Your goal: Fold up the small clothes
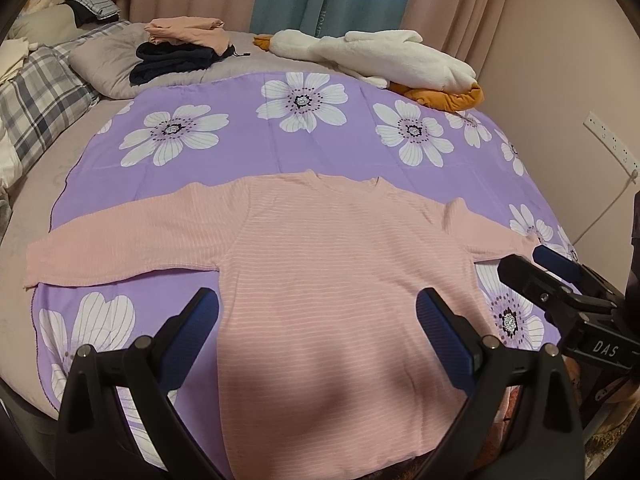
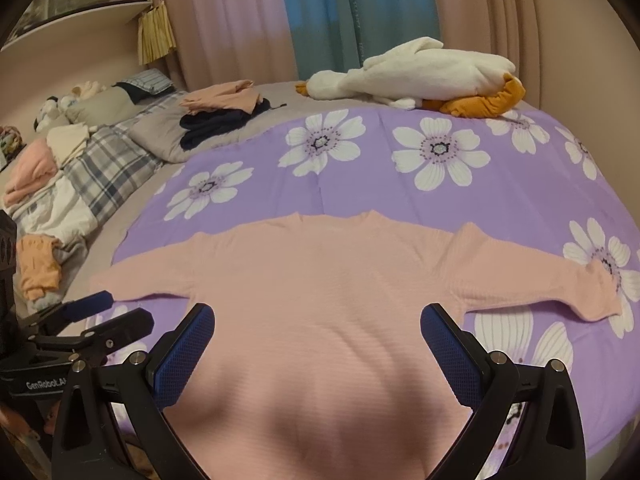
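Observation:
A pink striped long-sleeved top (image 1: 336, 264) (image 2: 332, 288) lies flat on a purple flowered sheet (image 1: 304, 148) (image 2: 360, 196), neck away from me, both sleeves spread out sideways. My left gripper (image 1: 318, 312) hovers open over the top's lower body, nothing between its blue pads. My right gripper (image 2: 318, 324) is open too, above the same lower part. In the left wrist view the right gripper (image 1: 532, 264) shows at the right edge, near the right sleeve's cuff. In the right wrist view the left gripper (image 2: 112, 308) sits at the left edge by the left sleeve.
A folded pile of pink and dark clothes (image 1: 180, 52) (image 2: 224, 114) rests on a grey pillow at the back left. A white and orange plush goose (image 1: 384, 64) (image 2: 416, 76) lies along the far edge. Plaid bedding with loose clothes (image 2: 44, 208) is on the left. Curtains hang behind.

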Tool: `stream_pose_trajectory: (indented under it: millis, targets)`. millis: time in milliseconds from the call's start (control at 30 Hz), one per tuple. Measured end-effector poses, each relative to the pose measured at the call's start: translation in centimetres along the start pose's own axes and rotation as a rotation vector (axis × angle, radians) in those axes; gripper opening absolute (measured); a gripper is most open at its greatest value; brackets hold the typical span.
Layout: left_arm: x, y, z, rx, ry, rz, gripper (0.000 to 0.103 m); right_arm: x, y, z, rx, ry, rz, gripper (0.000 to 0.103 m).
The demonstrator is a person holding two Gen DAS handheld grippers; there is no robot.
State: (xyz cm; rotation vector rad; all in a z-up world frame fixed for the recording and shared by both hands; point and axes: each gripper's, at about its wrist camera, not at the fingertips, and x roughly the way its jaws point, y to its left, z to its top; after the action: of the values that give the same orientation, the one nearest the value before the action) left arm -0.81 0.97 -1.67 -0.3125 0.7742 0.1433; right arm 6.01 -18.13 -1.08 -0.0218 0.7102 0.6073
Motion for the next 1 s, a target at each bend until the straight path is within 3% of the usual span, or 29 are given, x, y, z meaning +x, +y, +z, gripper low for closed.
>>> stream_pose_trajectory:
  millis: [1000]
  targets:
    - [0.8,-0.5,-0.5,0.009,0.011,-0.013,0.099,0.0,-1.3,0.0,0.043,0.013,-0.023,0.102]
